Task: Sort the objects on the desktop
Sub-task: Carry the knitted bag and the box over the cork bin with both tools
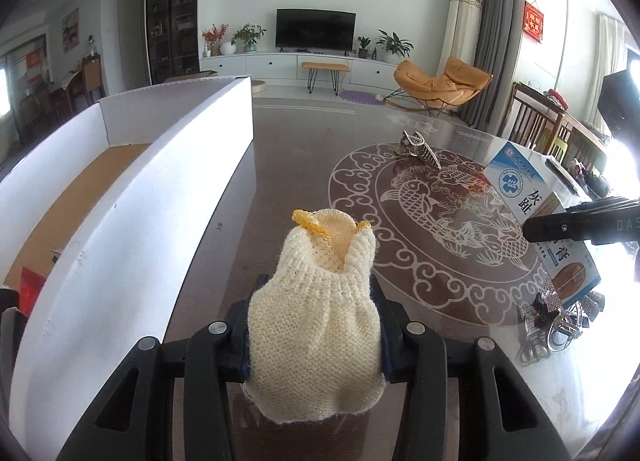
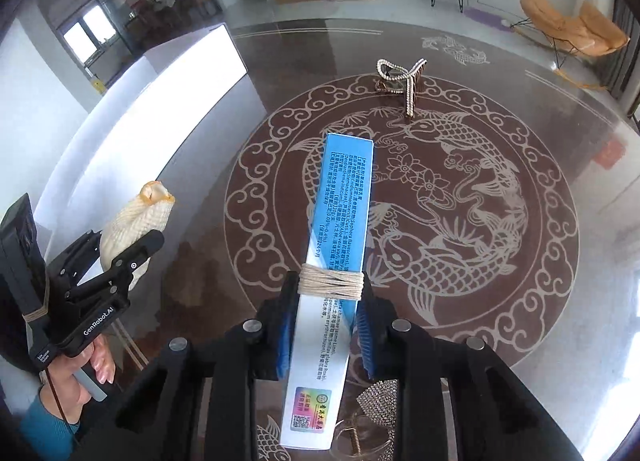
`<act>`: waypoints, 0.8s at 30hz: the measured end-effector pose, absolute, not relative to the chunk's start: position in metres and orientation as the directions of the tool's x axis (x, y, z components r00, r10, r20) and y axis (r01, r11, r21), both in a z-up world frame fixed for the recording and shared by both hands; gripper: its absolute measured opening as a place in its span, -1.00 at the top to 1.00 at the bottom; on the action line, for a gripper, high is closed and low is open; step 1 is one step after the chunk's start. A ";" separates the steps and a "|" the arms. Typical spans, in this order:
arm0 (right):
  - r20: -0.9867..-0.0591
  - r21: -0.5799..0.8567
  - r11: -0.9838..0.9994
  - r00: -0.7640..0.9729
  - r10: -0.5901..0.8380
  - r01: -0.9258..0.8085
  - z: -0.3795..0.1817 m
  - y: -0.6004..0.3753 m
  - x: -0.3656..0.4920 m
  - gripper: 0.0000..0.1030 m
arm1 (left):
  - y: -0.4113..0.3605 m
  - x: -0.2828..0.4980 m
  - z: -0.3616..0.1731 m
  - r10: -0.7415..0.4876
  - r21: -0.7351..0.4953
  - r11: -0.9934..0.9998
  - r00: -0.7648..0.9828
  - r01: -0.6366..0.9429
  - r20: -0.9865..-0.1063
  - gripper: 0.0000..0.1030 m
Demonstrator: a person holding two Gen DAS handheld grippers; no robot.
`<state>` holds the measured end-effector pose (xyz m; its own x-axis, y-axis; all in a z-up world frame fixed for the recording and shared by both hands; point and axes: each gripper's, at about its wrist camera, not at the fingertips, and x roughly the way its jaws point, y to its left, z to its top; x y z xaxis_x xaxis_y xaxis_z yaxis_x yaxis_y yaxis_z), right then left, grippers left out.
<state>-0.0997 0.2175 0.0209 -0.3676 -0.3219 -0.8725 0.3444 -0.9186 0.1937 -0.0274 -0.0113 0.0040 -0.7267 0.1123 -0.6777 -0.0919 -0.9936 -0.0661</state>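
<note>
My left gripper is shut on a cream knitted glove with a yellow cuff, held above the table beside the white box. It also shows at the left of the right wrist view. My right gripper is shut on a long blue and white carton wrapped with string, held above the table. The carton also shows at the right of the left wrist view.
A pearl hair claw lies at the far side of the fish-patterned glass table. Rhinestone hair clips lie near the right edge. The open white box has a brown floor and a red item inside.
</note>
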 end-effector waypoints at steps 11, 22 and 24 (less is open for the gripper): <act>-0.828 0.224 -0.867 -0.384 -0.410 0.445 0.062 0.149 -0.102 0.47 | -0.046 0.008 0.068 -0.039 0.013 -0.999 -0.797 0.039 -0.602 0.13; -0.761 0.262 -0.763 -0.360 -0.540 0.591 0.114 0.039 -0.103 0.47 | -0.132 0.012 0.103 -0.200 0.039 -0.976 -0.800 0.216 -0.565 0.13; -0.744 0.269 -0.738 -0.353 -0.567 0.619 0.123 0.013 -0.103 0.47 | -0.151 0.012 0.103 -0.228 0.042 -0.968 -0.791 0.249 -0.568 0.13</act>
